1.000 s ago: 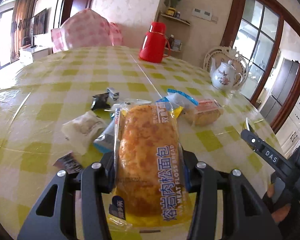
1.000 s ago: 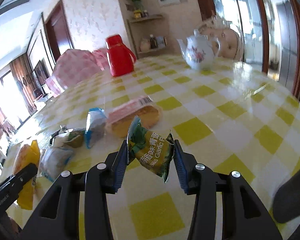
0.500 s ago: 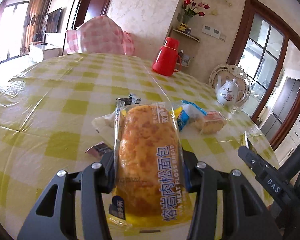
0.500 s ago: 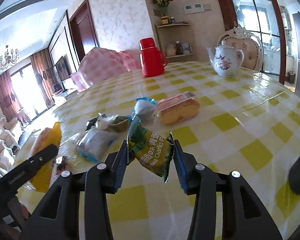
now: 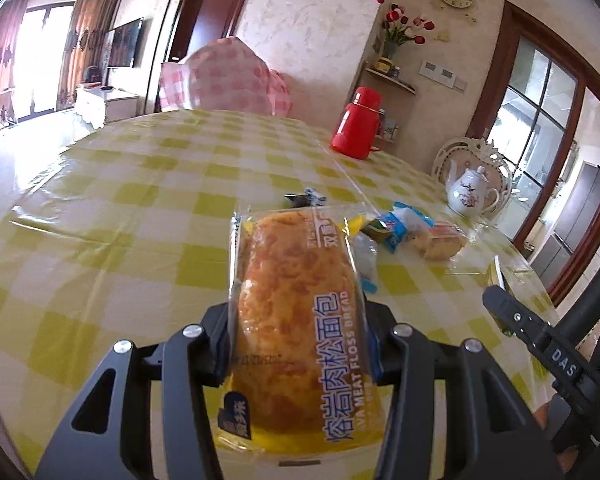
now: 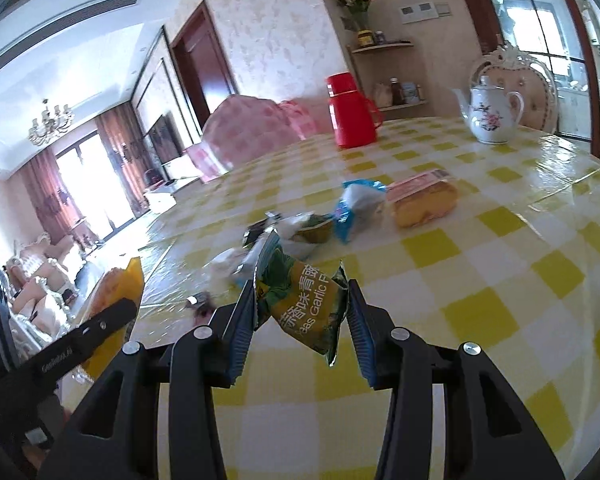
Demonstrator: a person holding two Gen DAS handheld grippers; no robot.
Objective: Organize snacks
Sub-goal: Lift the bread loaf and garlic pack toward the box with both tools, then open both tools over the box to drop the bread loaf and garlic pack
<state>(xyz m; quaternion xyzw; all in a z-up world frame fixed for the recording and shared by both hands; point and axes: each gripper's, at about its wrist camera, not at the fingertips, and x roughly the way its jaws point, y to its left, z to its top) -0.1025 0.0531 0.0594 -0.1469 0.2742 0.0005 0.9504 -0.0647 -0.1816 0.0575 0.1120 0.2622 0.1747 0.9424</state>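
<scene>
Left wrist: jaws clamp meat floss bread (image 5: 296,320); right jaws clamp garlic pea packet (image 6: 304,304).

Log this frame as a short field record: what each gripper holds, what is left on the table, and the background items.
left gripper: shut on yellow-wrapped meat floss bread
right gripper: shut on green garlic-flavour snack packet
table: yellow-and-white checked cloth
loose snacks: blue-and-white packet, clear-wrapped sponge cake, several smaller wrappers
background: red thermos jug, white floral teapot
</scene>
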